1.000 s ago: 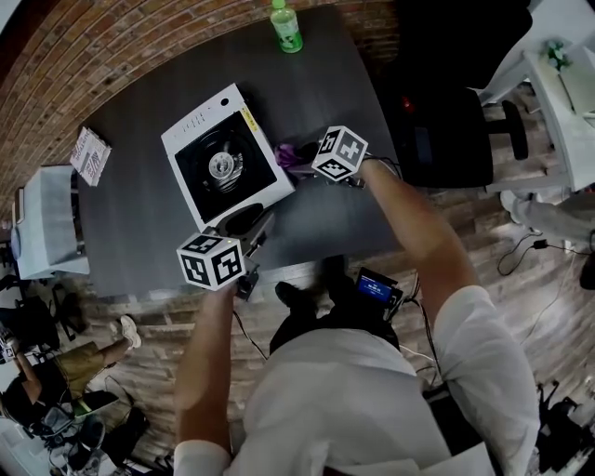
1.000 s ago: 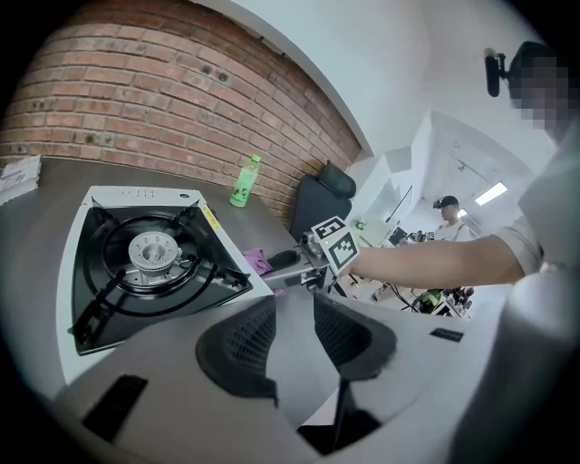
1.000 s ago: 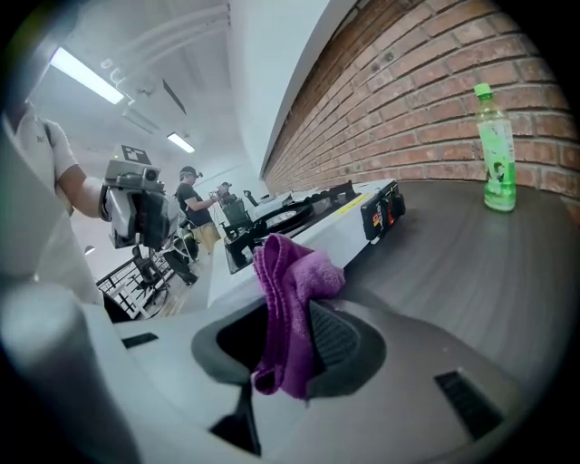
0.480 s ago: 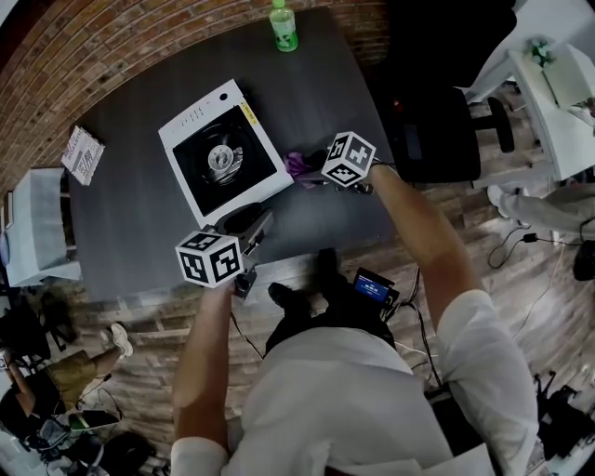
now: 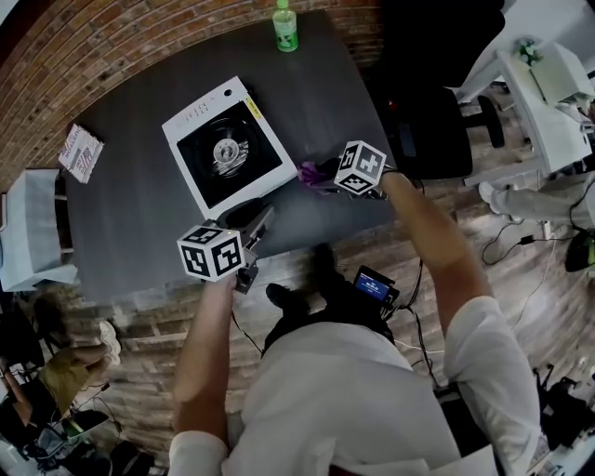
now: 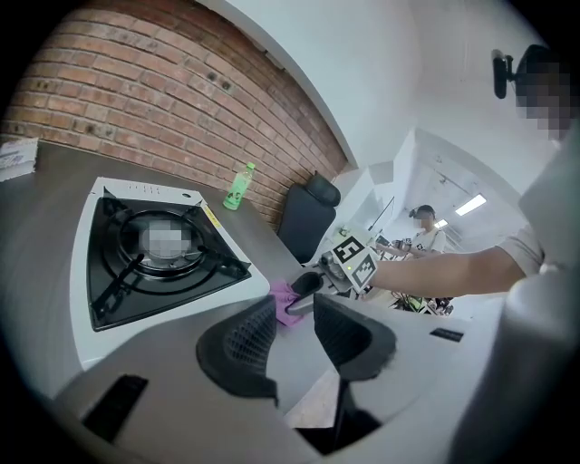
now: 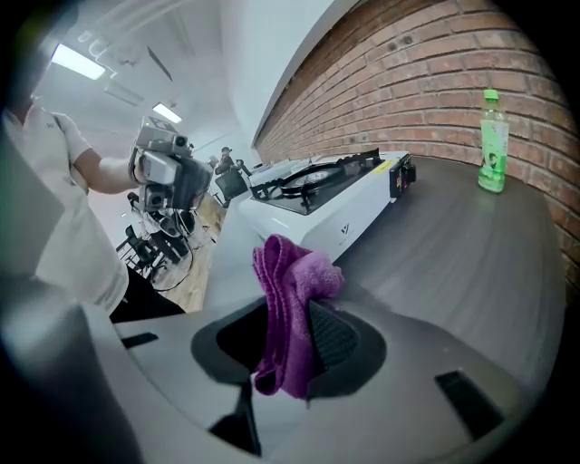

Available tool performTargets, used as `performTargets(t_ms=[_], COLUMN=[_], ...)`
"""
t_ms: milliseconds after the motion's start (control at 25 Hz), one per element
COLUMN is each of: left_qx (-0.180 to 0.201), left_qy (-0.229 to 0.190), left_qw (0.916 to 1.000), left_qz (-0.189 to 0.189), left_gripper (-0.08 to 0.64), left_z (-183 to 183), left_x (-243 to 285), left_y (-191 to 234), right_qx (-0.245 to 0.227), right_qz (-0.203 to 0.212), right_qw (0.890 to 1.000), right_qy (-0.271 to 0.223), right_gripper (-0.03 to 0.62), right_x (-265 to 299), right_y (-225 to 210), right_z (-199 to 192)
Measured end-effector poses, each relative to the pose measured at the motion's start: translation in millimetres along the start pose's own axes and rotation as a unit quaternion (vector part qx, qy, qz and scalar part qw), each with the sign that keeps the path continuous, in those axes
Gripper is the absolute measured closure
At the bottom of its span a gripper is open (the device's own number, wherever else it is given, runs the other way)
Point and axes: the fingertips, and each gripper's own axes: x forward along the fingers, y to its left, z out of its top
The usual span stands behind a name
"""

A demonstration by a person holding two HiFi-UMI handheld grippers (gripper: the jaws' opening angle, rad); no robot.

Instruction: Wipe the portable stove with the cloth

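The portable stove (image 5: 189, 131), white with a black burner top, lies on the dark table (image 5: 130, 232). Just off its right corner my right gripper (image 5: 321, 179) is shut on a purple cloth (image 5: 310, 172). In the right gripper view the cloth (image 7: 288, 304) is bunched between the jaws and sticks up above them, with the stove (image 7: 331, 198) ahead. My left gripper (image 5: 256, 221) hovers at the stove's near corner, open and with nothing in it. In the left gripper view its fingers (image 6: 245, 349) stand apart, the stove (image 6: 86, 313) to the left and the cloth (image 6: 288, 301) beyond.
A green bottle (image 5: 285, 26) stands at the table's far edge, and a booklet (image 5: 79, 152) lies at its left end. A black office chair (image 5: 423, 121) is to the right of the table. A white unit (image 5: 33, 232) stands left of the table.
My right gripper has drawn the cloth to the right, a little off the stove's right edge. The left gripper has hardly shifted and stays open.
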Motion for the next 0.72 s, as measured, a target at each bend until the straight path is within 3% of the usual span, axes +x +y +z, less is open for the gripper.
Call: performTargets(t_ms=[280,560,720], left_qx=[0.000,-0.007,-0.013], left_qy=[-0.019,-0.035,-0.048], left_qw=[0.9997,0.9991,0.9985], left_qz=[-0.017,-0.024,-0.024], left_gripper=[0.426,0.431,0.433], left_z=[-1,-5,-8], left_x=[-18,-44,-61], left_y=[5,13,21], right_qx=[-0.013,0.004,0.045], right_qz=[-0.025,-0.056,-0.070], right_qw=[0.999,0.998,0.996], right_qy=[0.029,0.003,-0.014], right_gripper=[0.474,0.474,0.474], right_x=[-3,-5,0], right_y=[35,66,79], right_z=[-9,27,58])
